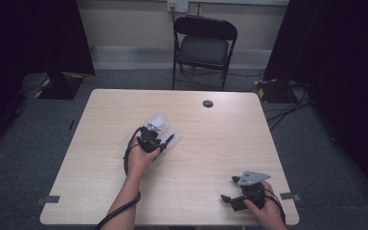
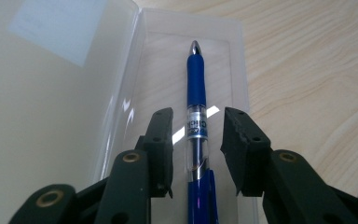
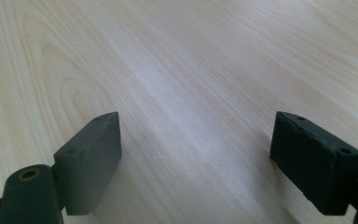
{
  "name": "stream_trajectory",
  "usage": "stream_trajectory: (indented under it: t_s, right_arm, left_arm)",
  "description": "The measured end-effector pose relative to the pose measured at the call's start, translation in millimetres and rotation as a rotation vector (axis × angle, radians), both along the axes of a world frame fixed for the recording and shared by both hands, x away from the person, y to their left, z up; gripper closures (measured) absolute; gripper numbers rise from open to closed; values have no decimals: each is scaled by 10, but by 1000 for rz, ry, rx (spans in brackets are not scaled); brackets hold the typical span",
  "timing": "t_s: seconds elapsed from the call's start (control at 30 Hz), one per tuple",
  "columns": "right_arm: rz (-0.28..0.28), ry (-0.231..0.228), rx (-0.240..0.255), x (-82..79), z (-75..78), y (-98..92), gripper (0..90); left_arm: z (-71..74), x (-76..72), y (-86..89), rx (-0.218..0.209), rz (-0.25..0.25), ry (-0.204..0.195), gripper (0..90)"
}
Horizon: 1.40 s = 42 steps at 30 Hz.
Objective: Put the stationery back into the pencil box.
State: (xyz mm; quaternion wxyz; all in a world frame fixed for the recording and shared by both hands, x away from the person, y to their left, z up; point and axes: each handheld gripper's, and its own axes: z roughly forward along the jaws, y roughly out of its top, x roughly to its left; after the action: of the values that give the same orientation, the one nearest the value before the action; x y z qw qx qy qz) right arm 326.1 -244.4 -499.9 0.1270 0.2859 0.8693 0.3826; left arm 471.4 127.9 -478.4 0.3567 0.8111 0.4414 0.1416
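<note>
Here, the left gripper (image 2: 196, 140) stands over a clear plastic case (image 2: 140, 93) in the left gripper view, its two black jaws parted narrowly. A blue pen (image 2: 196, 79) lies lengthwise in the gap, in the lower centre of that frame, with a sliver of space showing on either side; the pads do not press on it. The pen rests in the shallow tray of the case, metal tip pointing to the upper centre of the frame. A white band on the transparent barrel section carries dark print; the letters are too small and turned to read reliably. The open lid of the case fills the left part of the frame and bears a pale rectangular label (image 2: 56, 28) at upper left, with no legible text.

In the high view, the left gripper (image 1: 151, 139) sits left of centre on the light wooden table (image 1: 211, 143), over the case (image 1: 148, 132), with the pen (image 1: 169, 139) projecting to its right.

The right gripper (image 1: 232, 189) rests at the lower right of the high view, well apart from the case, a grey three-cornered plate on top. In the right gripper view, the right gripper (image 3: 196, 158) has its jaws wide apart over bare table (image 3: 177, 70), with nothing between them.
</note>
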Motion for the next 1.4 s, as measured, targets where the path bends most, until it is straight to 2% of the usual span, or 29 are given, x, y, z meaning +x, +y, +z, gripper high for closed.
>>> stream_trajectory:
  t_s: [0.07, 0.13, 0.17, 0.2, 0.23, 0.27, 0.33, 0.43, 0.6, 0.67, 0.8, 0.87, 0.93, 0.97, 1.0, 1.03, 1.1, 1.2, 1.27, 1.3, 1.33, 1.37, 1.4]
  right_arm:
    - [0, 0, 0, 0, 0, 0, 156]
    - [0, 0, 0, 0, 0, 0, 156]
    - [0, 1, 0, 0, 0, 0, 156]
    - [0, 0, 0, 0, 0, 0, 156]
    - [0, 0, 0, 0, 0, 0, 156]
    - [0, 0, 0, 0, 0, 0, 156]
    - [0, 0, 0, 0, 0, 0, 156]
    - [0, 0, 0, 0, 0, 0, 156]
    - [-1, 0, 0, 0, 0, 0, 156]
    - [0, 1, 0, 0, 0, 0, 156]
    - [0, 0, 0, 0, 0, 0, 156]
    - [0, 1, 0, 0, 0, 0, 156]
    - [0, 1, 0, 0, 0, 0, 156]
    - [0, 1, 0, 0, 0, 0, 156]
    - [0, 1, 0, 0, 0, 0, 156]
    - [0, 1, 0, 0, 0, 0, 156]
    - [0, 1, 0, 0, 0, 0, 156]
    - [-1, 1, 0, 0, 0, 0, 156]
    - [-1, 0, 0, 0, 0, 0, 156]
    - [-1, 1, 0, -1, 0, 0, 156]
    - [-1, 1, 0, -1, 0, 0, 156]
    - [-2, 1, 1, -1, 0, 1, 156]
    - [-2, 1, 1, 0, 1, 0, 156]
  left_arm:
    - [8, -3, 5, 2, 3, 0, 633]
    - [11, -4, 13, -15, -14, 15, 603]
    - [20, -13, 15, 0, -4, 11, 593]
    - [16, -10, 16, -17, -16, 22, 582]
    - [24, -5, 29, -6, -32, 12, 574]
    - [21, -20, 17, -24, -5, 11, 569]
    - [34, -16, 30, -19, -20, 17, 537]
    - [47, -32, 23, -51, -20, 15, 481]
    - [67, -40, 31, -41, -37, 12, 439]
    - [76, -52, 25, -54, -28, 14, 428]
    - [108, -64, 15, -62, -44, 14, 385]
    - [130, -67, 18, -52, -57, 2, 357]
    - [156, -85, 3, -64, -66, -2, 328]
    - [168, -95, 0, -50, -67, -7, 318]
    - [170, -105, -12, -60, -70, 1, 307]
    - [177, -103, -4, -47, -97, 2, 299]
    - [190, -130, -18, -63, -80, 3, 271]
    - [208, -146, -19, -66, -82, 7, 229]
    - [229, -168, -18, -66, -119, 19, 210]
    - [230, -189, -37, -75, -110, 22, 199]
    - [230, -189, -37, -75, -110, 22, 197]
    - [242, -208, -33, -57, -131, 29, 192]
    - [239, -224, -41, -80, -121, 32, 185]
